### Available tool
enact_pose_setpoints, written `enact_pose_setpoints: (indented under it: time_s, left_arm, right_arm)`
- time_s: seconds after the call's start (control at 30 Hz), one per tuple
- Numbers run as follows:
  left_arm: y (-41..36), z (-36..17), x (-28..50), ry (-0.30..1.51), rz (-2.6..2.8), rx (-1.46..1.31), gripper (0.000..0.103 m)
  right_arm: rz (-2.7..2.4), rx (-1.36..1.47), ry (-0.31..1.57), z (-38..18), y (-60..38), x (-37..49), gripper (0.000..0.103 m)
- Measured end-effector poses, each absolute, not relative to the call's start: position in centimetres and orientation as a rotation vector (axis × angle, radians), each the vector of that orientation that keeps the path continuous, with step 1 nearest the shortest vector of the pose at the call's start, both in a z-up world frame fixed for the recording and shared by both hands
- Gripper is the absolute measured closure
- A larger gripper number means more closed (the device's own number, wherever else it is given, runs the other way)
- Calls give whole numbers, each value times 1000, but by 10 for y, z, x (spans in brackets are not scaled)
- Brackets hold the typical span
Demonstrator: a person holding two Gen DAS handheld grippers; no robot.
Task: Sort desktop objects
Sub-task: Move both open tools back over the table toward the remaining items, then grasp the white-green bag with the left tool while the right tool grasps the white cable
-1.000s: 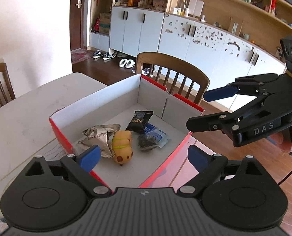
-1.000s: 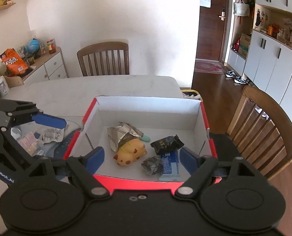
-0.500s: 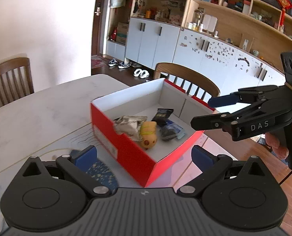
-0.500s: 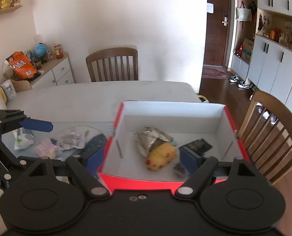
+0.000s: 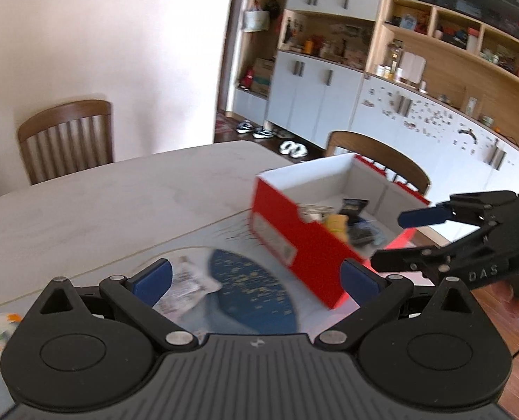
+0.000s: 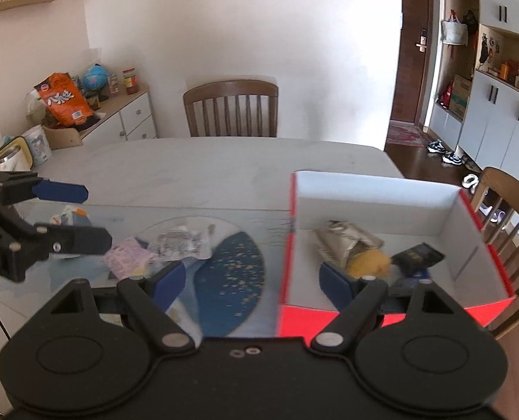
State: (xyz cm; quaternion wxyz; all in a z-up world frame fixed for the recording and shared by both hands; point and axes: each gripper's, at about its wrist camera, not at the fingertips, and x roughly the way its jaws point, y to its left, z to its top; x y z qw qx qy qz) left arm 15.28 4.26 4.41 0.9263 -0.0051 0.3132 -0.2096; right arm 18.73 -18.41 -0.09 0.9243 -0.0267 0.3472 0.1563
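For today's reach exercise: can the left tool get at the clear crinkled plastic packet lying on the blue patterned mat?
Probably yes: the left tool is open and empty, the clear crinkled plastic packet lies uncovered ahead of it, beside the red cardboard box.

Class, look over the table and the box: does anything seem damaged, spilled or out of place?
Nothing is spilled or broken. A few loose packets lie scattered on the table left of the red box, outside it, while other wrappers and a yellow toy sit inside.

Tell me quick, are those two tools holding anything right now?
Left tool: open, holding nothing.
Right tool: open, holding nothing.
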Motion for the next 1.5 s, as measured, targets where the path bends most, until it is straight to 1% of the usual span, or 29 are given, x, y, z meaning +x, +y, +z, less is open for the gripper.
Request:
enact_pose_setpoints:
  time_s: [0.43,0.83,1.0,1.33,1.5]
  left_arm:
    - [119,21,145,643,-282,-29,0]
    - [190,-21,154,690,-95,33,0]
    - [214,-33,165,756,15,-74,0]
    - [230,-51,200,875,198,-266,0]
    - [239,-69,226,953,295,-358,0]
  right_arm:
    - [379,-124,735,-18,-116,186,19]
    - [386,-144,791,-49,-83,197,21]
    - [380,-149,805,-58,-73,202,21]
    - [393,-164,831,-76,-56,216,21]
    - [397,-167,843,-85,-52,222,21]
